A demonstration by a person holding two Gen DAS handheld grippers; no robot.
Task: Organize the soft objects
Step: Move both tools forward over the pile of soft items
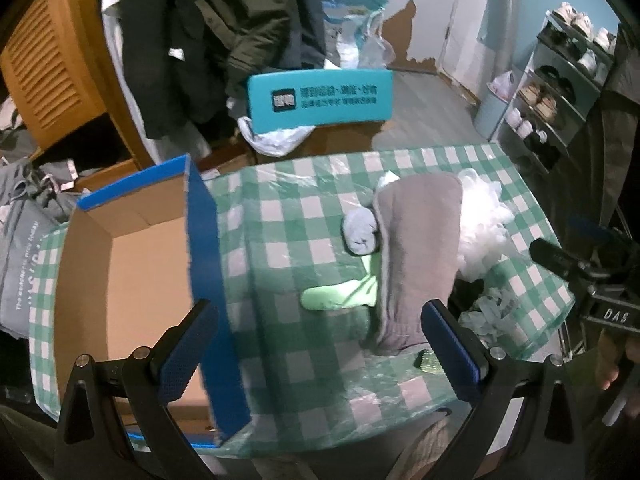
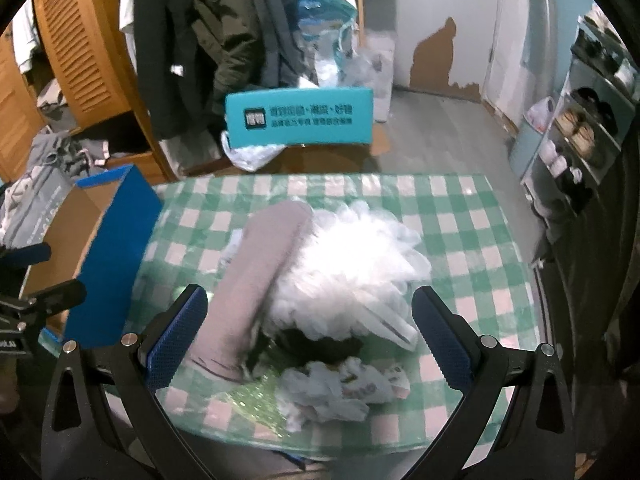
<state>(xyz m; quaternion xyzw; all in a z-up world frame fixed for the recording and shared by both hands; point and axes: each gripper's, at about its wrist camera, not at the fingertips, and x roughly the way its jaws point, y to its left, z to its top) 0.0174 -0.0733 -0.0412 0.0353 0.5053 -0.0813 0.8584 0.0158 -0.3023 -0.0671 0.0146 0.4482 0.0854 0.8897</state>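
Soft objects lie piled on the counter (image 1: 304,360): grey cloth (image 1: 416,256), green sock (image 1: 340,296), blue-grey sock roll (image 1: 360,232), white puff (image 1: 484,236). Left wrist view: the box (image 1: 132,280) at the counter's left end shows nothing inside, so sorting appears not yet begun. The left hand-held gripper (image 1: 316,348) is wide and holds nothing.

Right wrist view: the right hand-held gripper (image 2: 310,332) hovers wide over the white puff (image 2: 356,268), with a crumpled wrapper (image 2: 344,388) just beside it. The counter carries a green-checked cover. Hanging coats (image 2: 224,40) and a shoe rack (image 2: 588,120) stand beyond it.
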